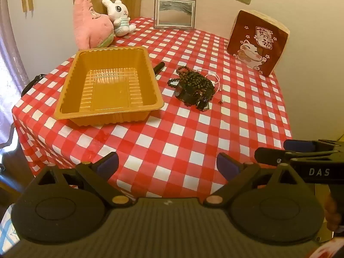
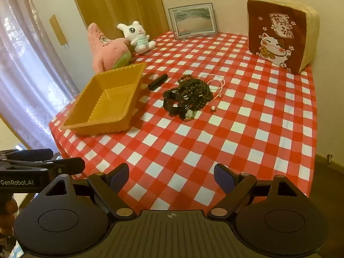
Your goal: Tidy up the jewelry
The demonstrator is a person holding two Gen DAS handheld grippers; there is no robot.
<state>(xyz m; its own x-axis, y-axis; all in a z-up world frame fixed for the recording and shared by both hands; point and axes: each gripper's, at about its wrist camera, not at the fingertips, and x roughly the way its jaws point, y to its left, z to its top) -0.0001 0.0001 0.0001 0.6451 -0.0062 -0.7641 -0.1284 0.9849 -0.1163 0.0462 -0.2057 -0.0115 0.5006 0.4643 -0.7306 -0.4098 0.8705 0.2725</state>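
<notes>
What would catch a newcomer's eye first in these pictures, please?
Probably the red-and-white checked tablecloth covering the whole table. Next comes the empty orange tray at its left edge, with a dark tangle of beads heaped just right of it. Plush toys sit behind the tray.

Counter [image 1: 193, 142] layout, clock read from the left wrist view with the bead pile [image 1: 194, 83] at centre. Tray [image 1: 108, 86] at 9 o'clock, just beside, nothing in it. Pen [image 1: 158, 67] at 10, between tray and beads. Thin bracelet [image 1: 211, 77] at 2, touching the pile. Watch [image 1: 203, 105] at 5, under the pile's edge. Pearl [image 1: 223, 101] at 4, apart. Plush toys [image 1: 101, 21] at 11, frame [image 1: 174, 13] at 12, cushion [image 1: 257, 43] at 1, all along the far edge.
</notes>
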